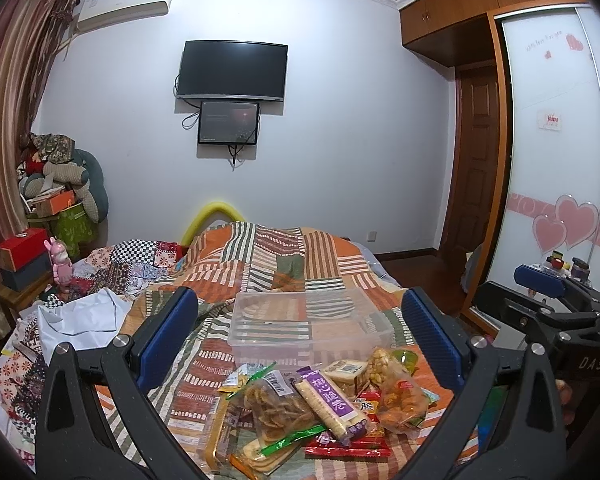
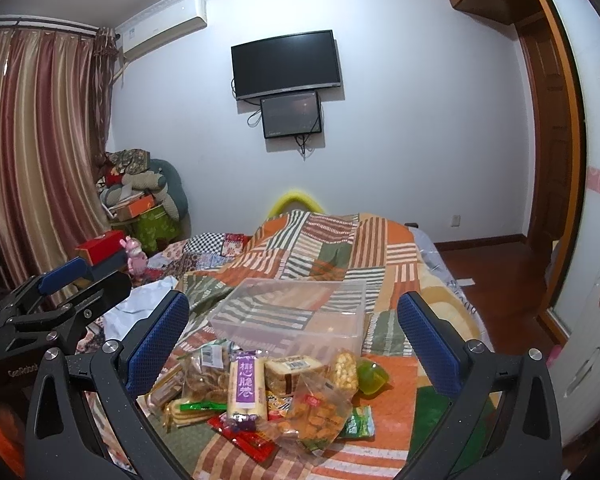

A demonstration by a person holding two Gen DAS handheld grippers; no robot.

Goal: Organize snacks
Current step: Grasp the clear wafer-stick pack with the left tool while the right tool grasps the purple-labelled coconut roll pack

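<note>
A pile of packaged snacks lies on the patchwork bedspread just in front of both grippers; a purple-labelled wafer roll lies on top, with a bag of orange crackers and a bag of brown fried strips beside it. An empty clear plastic box stands just behind the pile. My left gripper is open and empty above the pile. My right gripper is open and empty, to the right of the left one.
A green round pack lies at the pile's right. Crumpled white paper and patterned cloths lie on the bed's left. A red box and pink doll stand at the left bedside. A wardrobe stands right.
</note>
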